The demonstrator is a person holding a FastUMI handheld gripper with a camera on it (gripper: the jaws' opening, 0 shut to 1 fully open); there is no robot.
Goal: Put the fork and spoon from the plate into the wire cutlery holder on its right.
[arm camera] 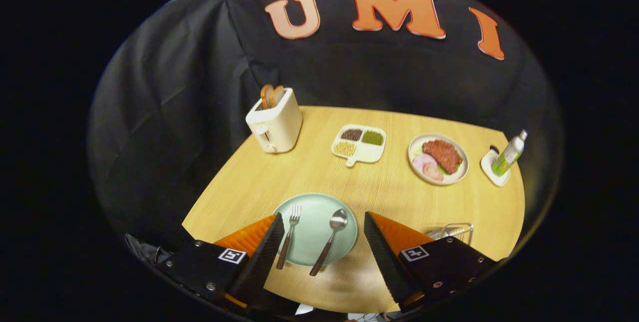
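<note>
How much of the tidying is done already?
Nothing is done yet. The fork and spoon both lie on the green plate. The tool is open over the plate, holding nothing. Both pieces must go into the wire holder to the plate's right.

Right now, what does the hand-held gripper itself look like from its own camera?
The hand-held gripper has two wedge-shaped fingers with ribbed inner faces, tapering toward their tips. Each sits on a black block fastened with small silver screws, and each block carries a square black-and-white marker tag. The fingers stand open, above the plate.
</note>
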